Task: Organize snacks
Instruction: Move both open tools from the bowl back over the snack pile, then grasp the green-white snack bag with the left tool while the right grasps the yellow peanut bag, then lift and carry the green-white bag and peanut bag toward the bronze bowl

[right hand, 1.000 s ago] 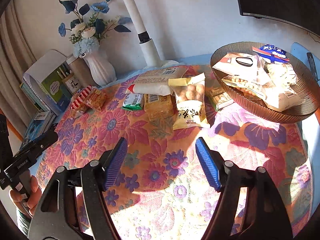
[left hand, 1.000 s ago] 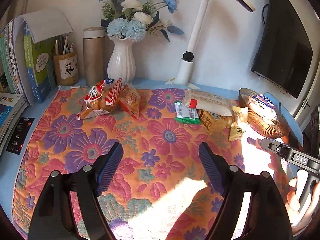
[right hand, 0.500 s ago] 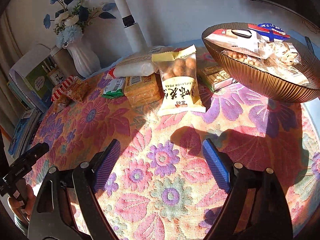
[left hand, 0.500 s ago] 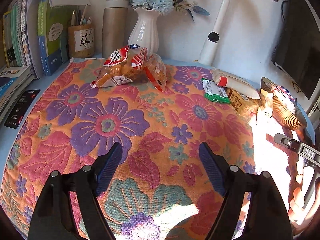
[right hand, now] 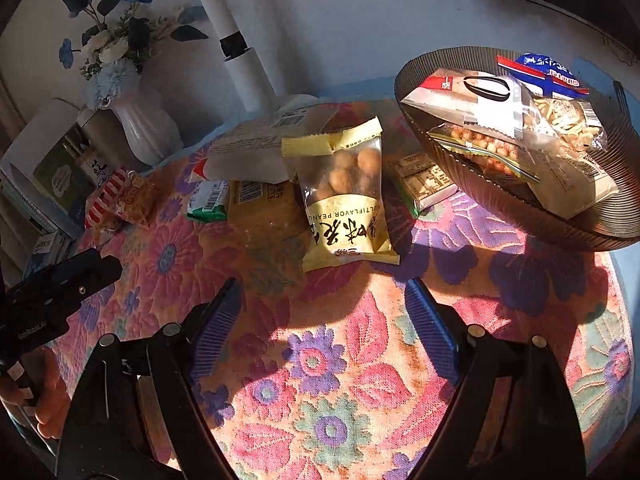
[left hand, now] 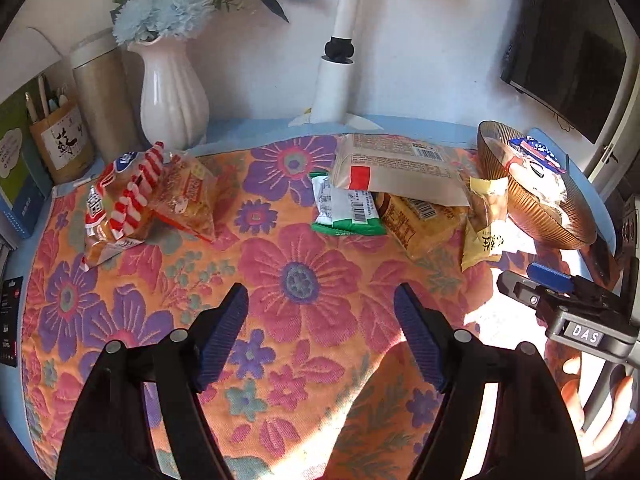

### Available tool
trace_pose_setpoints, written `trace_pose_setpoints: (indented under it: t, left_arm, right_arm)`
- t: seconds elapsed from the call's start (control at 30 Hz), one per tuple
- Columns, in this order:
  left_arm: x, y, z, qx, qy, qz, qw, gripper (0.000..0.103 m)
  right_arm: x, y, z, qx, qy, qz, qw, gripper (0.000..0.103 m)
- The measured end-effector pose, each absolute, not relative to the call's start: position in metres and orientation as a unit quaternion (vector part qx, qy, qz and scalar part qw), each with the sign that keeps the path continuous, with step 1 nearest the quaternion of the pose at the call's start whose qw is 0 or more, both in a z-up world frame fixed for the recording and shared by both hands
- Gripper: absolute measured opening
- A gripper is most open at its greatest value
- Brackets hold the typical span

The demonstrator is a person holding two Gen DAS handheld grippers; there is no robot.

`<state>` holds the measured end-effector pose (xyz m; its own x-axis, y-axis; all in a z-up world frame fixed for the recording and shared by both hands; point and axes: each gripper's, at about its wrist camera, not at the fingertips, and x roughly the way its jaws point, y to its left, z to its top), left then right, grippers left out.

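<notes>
**Right wrist view: both hand-held grippers are hanging empty over the snacks still lying loose**

Right wrist view is showing the right hand-held gripper (right hand: 322,320) standing open over the flowered cloth (right hand: 344,364) on the bench, nothing between its blue pads. Its jaws have just been narrowing a little. Just ahead of it, the yellow peanut bag (right hand: 346,196) is lying flat on the cloth, printed side up, beside the ribbed brown bowl (right hand: 600,224). That bowl is already holding several packets, so it is likely serving as the collecting place, and the peanut bag looks like the nearest candidate for the right side.

Behind the peanut bag, a tan packet (right hand: 262,208), a green-and-white packet (right hand: 208,202) and a long pale packet (right hand: 256,144) are overlapping one another, while another small packet (right hand: 424,180) is lying close against the bowl's foot.

From the left wrist view, the left hand-held gripper (left hand: 322,312) is also open and empty, its jaws having just been closing slightly. It is pointing down at bare cloth, with a red-striped bag (left hand: 120,196) and an orange bag (left hand: 188,196) leaning together off to its left, near the white vase (left hand: 172,92). Those two are lying well apart from the bowl, so they will probably call for a longer carry.

Most of the sorting looks to be still ahead, judging by how many packets are lying outside the bowl.
</notes>
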<state>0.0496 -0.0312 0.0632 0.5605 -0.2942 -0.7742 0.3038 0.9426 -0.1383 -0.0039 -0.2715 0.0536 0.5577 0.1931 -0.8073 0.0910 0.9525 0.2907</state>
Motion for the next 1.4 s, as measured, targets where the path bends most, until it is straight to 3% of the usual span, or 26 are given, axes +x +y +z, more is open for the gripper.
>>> trace_pose_setpoints:
  t: [0.07,0.47,0.57,0.67,0.7,0.77,1.1,1.13,1.4]
  left_arm:
    - [0.076,-0.041,0.053,0.003,0.440,-0.179,0.880,0.072]
    - [0.152,-0.085,0.008,0.018,0.467,-0.208,0.859,0.072]
    - [0.155,-0.081,0.009,0.009,0.465,-0.208,0.860,0.067]
    - [0.153,-0.087,0.007,0.034,0.461,-0.193,0.866,0.053]
    - [0.153,-0.090,0.008,0.043,0.458,-0.189,0.868,0.051]
    - [0.150,-0.093,0.010,0.055,0.451,-0.186,0.871,0.048]
    - [0.063,-0.053,0.023,0.056,0.431,-0.174,0.884,0.048]
    - [0.047,-0.045,0.024,0.048,0.429,-0.174,0.885,0.048]
    - [-0.043,-0.020,0.022,0.019,0.436,-0.169,0.884,0.048]
  right_arm:
    - [0.003,-0.269,0.050,0.140,0.469,0.019,0.872,0.077]
    - [0.023,-0.277,0.034,0.157,0.457,0.009,0.876,0.077]
    - [0.027,-0.276,0.033,0.155,0.456,0.004,0.877,0.077]
    - [0.032,-0.274,0.029,0.144,0.465,-0.016,0.874,0.068]
    - [0.033,-0.275,0.028,0.143,0.467,-0.024,0.872,0.060]
    - [0.031,-0.278,0.028,0.151,0.464,-0.022,0.873,0.055]
    - [-0.026,-0.279,0.048,0.176,0.447,0.012,0.877,0.049]
    - [-0.036,-0.279,0.049,0.182,0.452,0.021,0.873,0.032]
    - [-0.101,-0.267,0.059,0.160,0.485,0.038,0.859,0.032]
